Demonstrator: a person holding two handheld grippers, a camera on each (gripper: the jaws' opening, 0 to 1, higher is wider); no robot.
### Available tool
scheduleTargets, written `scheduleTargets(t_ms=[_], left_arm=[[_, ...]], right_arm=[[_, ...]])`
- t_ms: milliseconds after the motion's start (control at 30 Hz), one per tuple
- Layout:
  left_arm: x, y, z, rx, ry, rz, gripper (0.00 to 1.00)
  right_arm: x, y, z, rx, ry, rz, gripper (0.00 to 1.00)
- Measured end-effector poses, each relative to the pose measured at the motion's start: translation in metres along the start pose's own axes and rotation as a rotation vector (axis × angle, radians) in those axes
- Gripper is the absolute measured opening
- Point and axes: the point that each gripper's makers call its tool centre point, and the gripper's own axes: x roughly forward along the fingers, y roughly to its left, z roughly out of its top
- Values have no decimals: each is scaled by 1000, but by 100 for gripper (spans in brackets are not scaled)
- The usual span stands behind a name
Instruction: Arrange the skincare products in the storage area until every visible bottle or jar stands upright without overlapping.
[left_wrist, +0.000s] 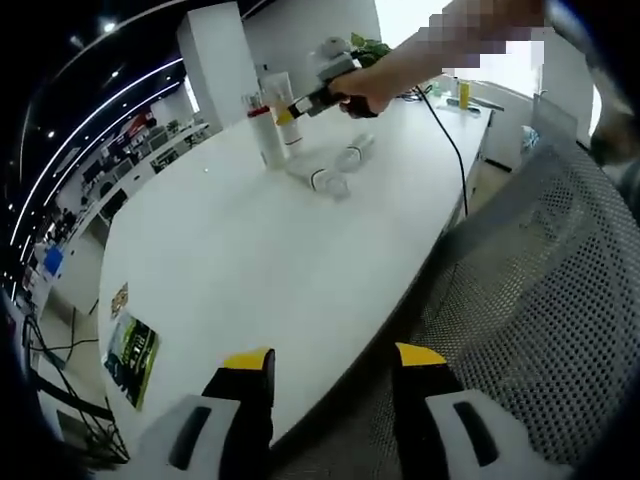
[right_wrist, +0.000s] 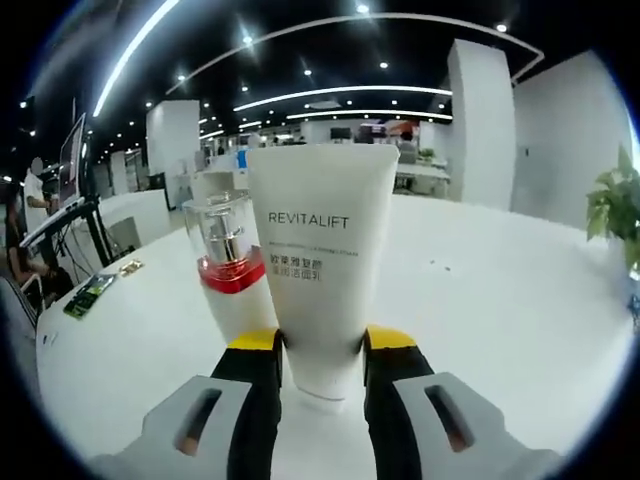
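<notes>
my right hand-held gripper (right_wrist: 319, 350) is pinching the white tube (right_wrist: 320, 260) upright on its cap on the tabletop (right_wrist: 480, 300), touching or just beside the red-collared bottle (right_wrist: 230, 270) on its left; next i'd release gently so neither tips. the left hand-held gripper (left_wrist: 333, 365) hangs spread and empty at the near edge, two bottles (left_wrist: 335, 170) lying flat far ahead, open room between.

Left gripper (left_wrist: 334, 362): 2 black jaws, yellow tips, grey housings.
</notes>
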Motion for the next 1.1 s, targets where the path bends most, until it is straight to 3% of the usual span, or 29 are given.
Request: scheduleTargets(t_ms=[133, 167, 233, 300, 500, 600, 667, 767, 900, 1100], left_arm=[[0, 1, 0, 0, -1, 3, 47], [0, 1, 0, 1, 1, 2, 47], [0, 1, 0, 7, 6, 4, 46], [-1, 2, 0, 8, 6, 7, 46], [-1, 3, -1, 16, 12, 14, 45], [0, 4, -2, 16, 19, 18, 45], [0, 5, -3, 21, 24, 23, 45], [-1, 6, -2, 20, 24, 28, 45], [0, 7, -2, 20, 28, 32, 45], [0, 8, -2, 22, 29, 37, 44]], right_arm=[[-1, 5, 0, 25, 18, 17, 32], [-2, 6, -5, 40, 50, 16, 32], [-4, 6, -11, -4, 76, 17, 32], [-6, 6, -18, 25, 86, 33, 33], [-12, -4, -27, -20, 148, 13, 31], [-13, -15, -44, -103, 281, -5, 28], [-7, -10, -41, -85, 264, 36, 30], [-4, -3, -37, -129, 262, 73, 30], [-5, 3, -37, -155, 269, 89, 20], [-5, 5, -36, -153, 270, 88, 20]])
